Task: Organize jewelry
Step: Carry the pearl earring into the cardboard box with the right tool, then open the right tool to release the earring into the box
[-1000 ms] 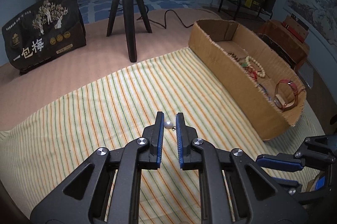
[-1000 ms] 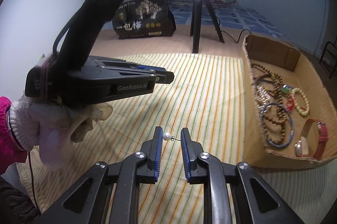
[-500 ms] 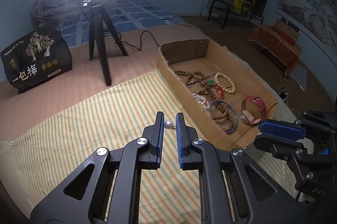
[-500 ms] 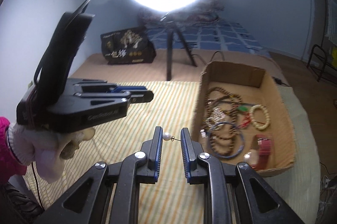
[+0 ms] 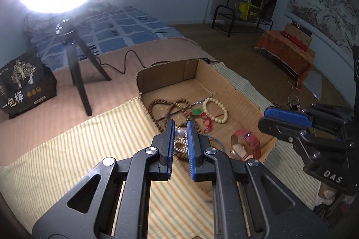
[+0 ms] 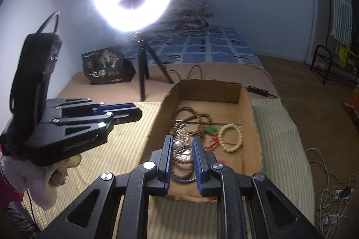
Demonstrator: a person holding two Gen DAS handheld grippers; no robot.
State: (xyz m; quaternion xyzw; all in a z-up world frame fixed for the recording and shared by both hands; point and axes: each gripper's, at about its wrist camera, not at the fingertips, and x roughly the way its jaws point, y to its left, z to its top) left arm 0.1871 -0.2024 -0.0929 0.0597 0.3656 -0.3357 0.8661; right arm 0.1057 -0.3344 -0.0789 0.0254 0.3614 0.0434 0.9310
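Right tool (image 6: 182,145), pearl earring (image 6: 178,145) seemingly between its pads.

Left gripper (image 5: 180,126) pinches a pearl earring (image 5: 179,132) between narrowed fingers. Right gripper (image 6: 181,141), alongside, pinches a second pearl earring (image 6: 178,145). Gloved left hand (image 6: 20,171) under the left gripper's body.

Beyond the beads, the far end of the cardboard box (image 6: 208,90) floor lies bare, while the tripod (image 6: 143,72) stands left of its far wall.
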